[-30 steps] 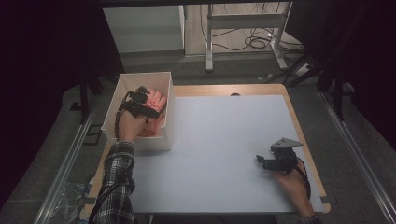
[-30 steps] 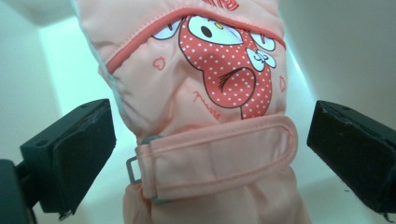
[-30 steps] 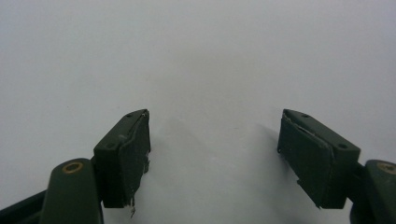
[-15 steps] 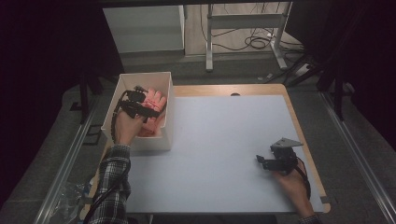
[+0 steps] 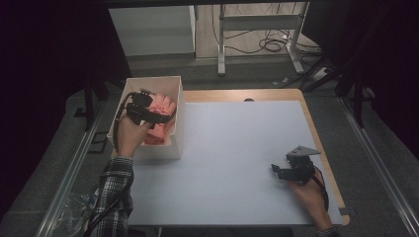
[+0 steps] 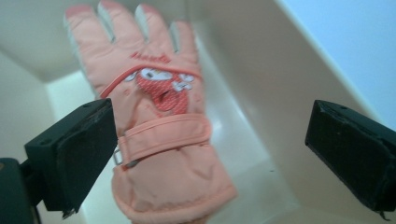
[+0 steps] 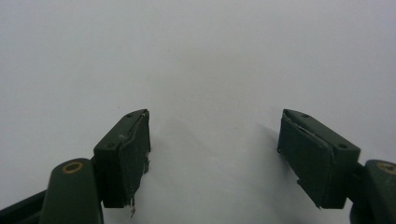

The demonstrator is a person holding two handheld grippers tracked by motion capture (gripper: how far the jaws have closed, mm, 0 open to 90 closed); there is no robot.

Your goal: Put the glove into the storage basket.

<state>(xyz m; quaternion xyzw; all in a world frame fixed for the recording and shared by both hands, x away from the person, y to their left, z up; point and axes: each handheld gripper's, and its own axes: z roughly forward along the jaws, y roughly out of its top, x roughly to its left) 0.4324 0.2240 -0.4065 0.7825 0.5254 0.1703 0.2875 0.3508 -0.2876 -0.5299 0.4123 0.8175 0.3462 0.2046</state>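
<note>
The left gripper hangs inside the white box at the left end of the bench, held by the person's left hand, whose plaid sleeve comes up from below. Its jaws stand wide apart and grasp nothing. In the left gripper view the left gripper looks down on a pink glove that lies flat on the box floor, between and just beyond the two jaws: the cuff is nearest the gripper, the fingers point away from it toward the far wall of the box. The left-hand jaw in that view overlaps the glove's edge by the wrist strap, though whether it touches the cloth cannot be told; the right-hand jaw is well clear of the glove, over the box wall. A red cartoon patch sits on the back of the glove, just ahead of the strap. In the high view the glove shows beneath and beyond the gripper. The right gripper is well apart from the box, at the right end of the bench, held low in the right hand with its grey plate on top. In the right gripper view the right gripper has its jaws spread, released, with bare pale bench between and ahead of them.
</note>
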